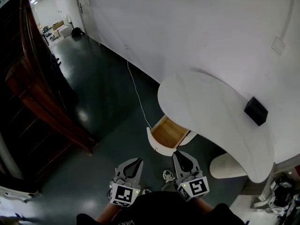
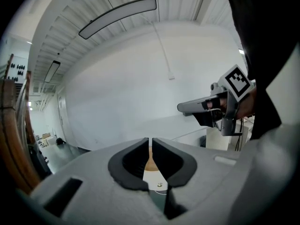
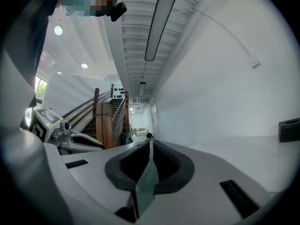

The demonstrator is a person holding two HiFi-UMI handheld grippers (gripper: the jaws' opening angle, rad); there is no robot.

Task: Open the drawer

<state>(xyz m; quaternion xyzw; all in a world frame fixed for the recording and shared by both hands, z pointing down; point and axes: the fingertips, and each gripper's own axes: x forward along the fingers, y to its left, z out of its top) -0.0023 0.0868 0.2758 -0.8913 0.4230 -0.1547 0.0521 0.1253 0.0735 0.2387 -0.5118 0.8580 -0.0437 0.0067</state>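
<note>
Drawer [image 1: 167, 132] already stands pulled out. At the frame's lower centre the left gripper [image 1: 134, 163] and right gripper [image 1: 180, 156] are both clenched on nothing, just short of its white front. Above it spreads the curved white table [image 1: 206, 102]. Any further pull likely calls for parting the jaws, pinching the front lip squarely and drawing straight back.

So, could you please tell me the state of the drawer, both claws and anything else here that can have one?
drawer: pulled open, wooden inside showing, no contents visible.
left claw: shut, nothing in it.
right claw: shut, nothing in it.
black box: resting on the white table, near the wall.
</note>
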